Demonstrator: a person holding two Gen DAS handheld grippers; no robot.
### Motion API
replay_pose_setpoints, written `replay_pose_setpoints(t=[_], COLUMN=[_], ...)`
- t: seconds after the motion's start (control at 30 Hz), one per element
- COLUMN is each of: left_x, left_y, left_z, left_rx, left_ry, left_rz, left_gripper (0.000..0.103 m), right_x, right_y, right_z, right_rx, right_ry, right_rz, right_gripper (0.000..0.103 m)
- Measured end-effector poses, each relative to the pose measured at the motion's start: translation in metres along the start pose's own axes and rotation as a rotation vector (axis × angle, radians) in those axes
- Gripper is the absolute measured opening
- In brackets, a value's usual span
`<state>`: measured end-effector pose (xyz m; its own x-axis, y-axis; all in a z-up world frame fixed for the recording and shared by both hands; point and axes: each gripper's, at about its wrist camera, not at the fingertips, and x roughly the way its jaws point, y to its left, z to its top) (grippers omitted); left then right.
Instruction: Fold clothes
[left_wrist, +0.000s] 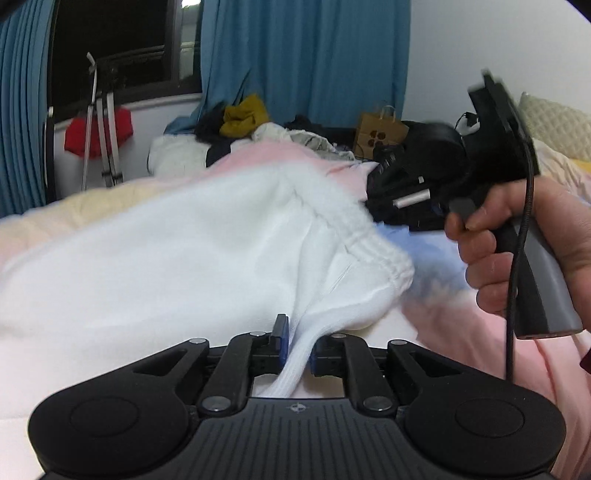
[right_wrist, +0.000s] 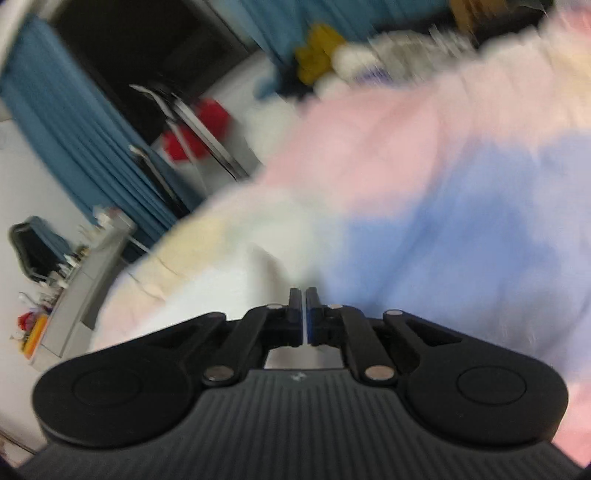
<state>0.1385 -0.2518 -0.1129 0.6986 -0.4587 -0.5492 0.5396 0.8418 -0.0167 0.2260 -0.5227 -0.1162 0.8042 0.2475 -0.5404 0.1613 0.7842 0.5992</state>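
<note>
A white garment with an elastic waistband lies spread on the pastel bedspread. My left gripper is shut on a bunched fold of the white garment, which runs between its blue-padded fingers. The right gripper's body, held in a hand, shows at the right of the left wrist view, above the bed; its fingers are hidden there. In the blurred right wrist view my right gripper is shut with nothing between its fingers, over the bedspread.
A pile of clothes with a mustard piece lies at the far end of the bed. A brown paper bag and black bags sit at the far right. Blue curtains, a window and a red item are behind.
</note>
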Motion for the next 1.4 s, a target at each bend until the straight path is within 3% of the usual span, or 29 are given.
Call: replay_pose_setpoints(t=[0.07,0.17,0.27,0.33,0.43,0.57,0.63,0.67,0.8,0.9,1.0,1.3,1.4], left_x=[-0.009,-0.036,-0.070,-0.098,-0.127,-0.149,-0.152,-0.153,-0.155,-0.148,-0.143,-0.146,-0.150], left_y=[0.008,0.013,0.028,0.040,0.068,0.103,0.121,0.129,0.160,0.178,0.191,0.223,0.234], left_z=[-0.001,-0.005,-0.006,-0.008,-0.006,0.003,0.008,0.008,0.000,-0.011,-0.019,-0.026,-0.033], left_rx=[-0.005,-0.024,-0.064,-0.137,-0.258,-0.312,-0.335,-0.350,-0.433,-0.494,-0.525,-0.662,-0.716], left_ry=[0.000,0.008,0.003,0.012,0.014,0.001,0.003,0.003,0.007,0.008,0.004,-0.002,0.014], left_rz=[-0.006,-0.022,-0.026,-0.028,0.002,0.081,0.092,0.094,0.079,0.035,0.011,-0.010,0.007], left_gripper=[0.017,0.034,0.047,0.052,0.060,0.069,0.080,0.081,0.089,0.092,0.094,0.095,0.095], right_x=[0.002,-0.012,-0.037,-0.052,-0.067,-0.086,-0.091,-0.094,-0.090,-0.066,-0.038,-0.004,-0.015], right_y=[-0.006,0.003,0.008,0.015,0.031,0.036,0.036,0.035,0.035,0.036,0.029,0.020,0.035], right_z=[-0.002,0.000,-0.009,-0.017,-0.030,-0.047,-0.055,-0.058,-0.067,-0.071,-0.074,-0.077,-0.076], right_rx=[0.020,-0.016,-0.033,-0.054,-0.080,-0.043,-0.033,-0.030,-0.040,-0.081,-0.069,0.020,-0.014], right_ry=[0.015,-0.023,-0.054,-0.060,-0.056,-0.052,-0.053,-0.053,-0.015,0.057,0.146,0.177,0.128], right_rz=[0.003,0.006,0.085,0.102,0.060,0.050,0.053,0.052,-0.005,-0.088,-0.100,0.033,0.078], right_gripper=[0.005,0.005,0.007,0.008,0.013,0.063,0.075,0.081,0.081,0.081,0.080,0.089,0.089])
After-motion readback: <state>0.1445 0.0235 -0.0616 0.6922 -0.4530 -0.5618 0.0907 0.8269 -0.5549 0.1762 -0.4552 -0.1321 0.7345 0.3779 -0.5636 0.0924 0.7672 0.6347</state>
